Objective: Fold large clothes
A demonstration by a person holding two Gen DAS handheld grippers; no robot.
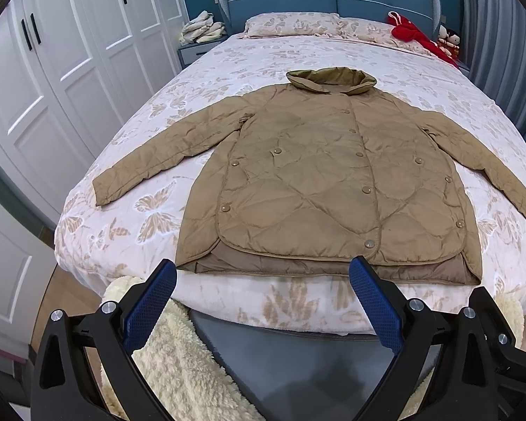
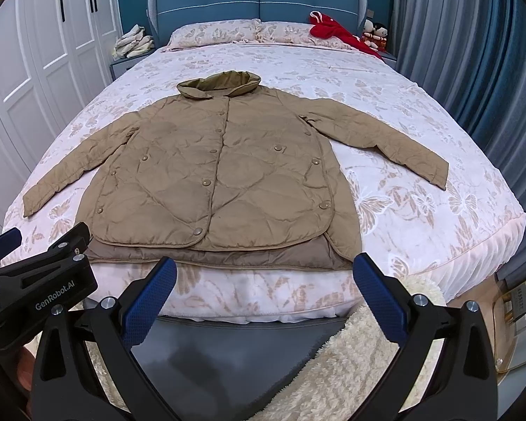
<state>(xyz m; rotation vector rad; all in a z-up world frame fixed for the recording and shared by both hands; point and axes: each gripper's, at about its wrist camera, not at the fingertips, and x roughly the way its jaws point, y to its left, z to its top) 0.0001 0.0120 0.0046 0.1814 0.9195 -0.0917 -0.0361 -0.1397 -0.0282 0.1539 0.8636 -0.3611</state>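
Blue-padded and spread wide with nothing between their fingers, two tools, the left tool [image 1: 262, 273] and the right tool [image 2: 265, 270], hang at the bottom of their frames just short of the bed's [image 1: 298, 312] foot. One tan quilted jacket [image 1: 319, 175] lies flat mid-frame beyond them, buttoned, both sleeves spread, hem nearest the tools. Only the right wrist view shows the left tool's [image 2: 3, 245] side, at lower left.
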